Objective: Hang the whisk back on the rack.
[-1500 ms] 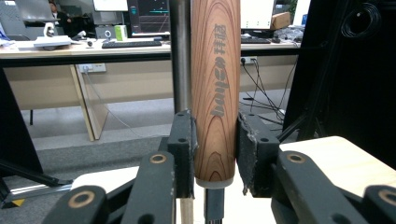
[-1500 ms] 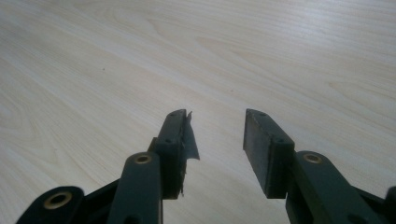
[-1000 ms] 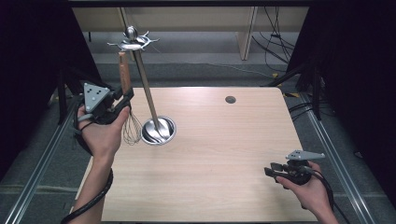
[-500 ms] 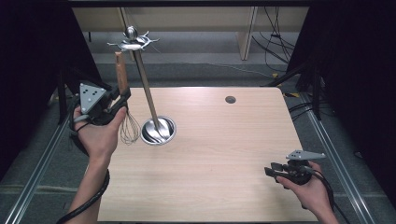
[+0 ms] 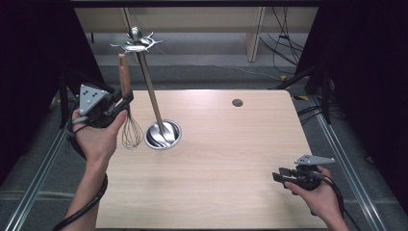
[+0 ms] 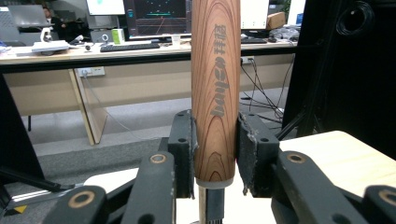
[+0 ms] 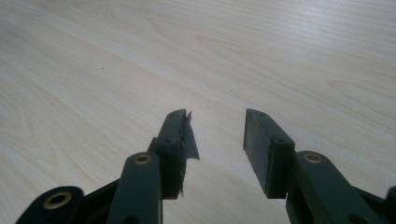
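Whisk [image 5: 130, 126] upright by its wooden handle between left gripper [image 5: 122, 102] fingers, beside stand [image 5: 162, 134]; right gripper [image 5: 284, 176] fingers apart, empty.

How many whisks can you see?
1. The whisk is at the table's left side beside the metal stand, held upright by its wooden handle in the left gripper.

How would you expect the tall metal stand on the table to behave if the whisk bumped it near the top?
The stand would probably tip rather than slide: its pole is tall and thin over a small round base. Its polished metal looks stiff, so it likely wouldn't bend. The whisk, clamped by the left gripper, hangs close beside it.
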The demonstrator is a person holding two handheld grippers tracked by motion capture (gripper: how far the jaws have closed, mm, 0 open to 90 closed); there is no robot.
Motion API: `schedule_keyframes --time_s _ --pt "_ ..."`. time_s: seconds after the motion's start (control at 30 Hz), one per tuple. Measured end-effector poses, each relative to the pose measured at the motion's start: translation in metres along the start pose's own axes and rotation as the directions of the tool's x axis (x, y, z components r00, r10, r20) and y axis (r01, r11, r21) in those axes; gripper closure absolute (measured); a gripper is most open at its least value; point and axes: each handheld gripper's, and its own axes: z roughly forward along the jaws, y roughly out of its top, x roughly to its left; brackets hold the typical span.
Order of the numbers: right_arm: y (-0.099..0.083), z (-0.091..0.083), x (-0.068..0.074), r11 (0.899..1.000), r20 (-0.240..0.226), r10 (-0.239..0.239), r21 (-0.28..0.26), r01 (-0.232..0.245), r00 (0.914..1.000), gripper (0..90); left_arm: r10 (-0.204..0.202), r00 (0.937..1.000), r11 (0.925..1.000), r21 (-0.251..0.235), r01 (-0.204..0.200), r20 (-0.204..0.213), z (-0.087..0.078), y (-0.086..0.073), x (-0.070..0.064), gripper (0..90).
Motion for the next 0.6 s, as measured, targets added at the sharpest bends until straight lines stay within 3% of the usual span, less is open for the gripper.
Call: schedule_keyframes --time_s 0.1,0.13,0.37,0.6 --pt "0.0 0.0 0.001 1.0 -0.01 0.024 0.005 -0.024 0.9997 59.8 0.001 0.9999 1.0 -0.002 -0.001 0.012 0.0 0.0 0.002 68.2" --pt "0.0 0.0 0.0 1.0 0.0 -0.002 -0.002 0.002 1.0 59.7 -0.005 0.9997 1.0 -0.001 0.005 0.023 0.0 0.0 0.004 68.2" --pt "0.0 0.0 0.0 1.0 0.002 -0.001 0.001 0.001 1.0 59.6 -0.003 0.9996 1.0 0.005 0.003 0.029 0.0 0.001 0.013 68.2" --pt "0.0 0.001 0.0 1.0 0.003 -0.005 0.001 0.005 1.0 59.6 0.006 0.997 1.0 0.005 -0.007 0.077 0.002 0.003 0.021 68.2"
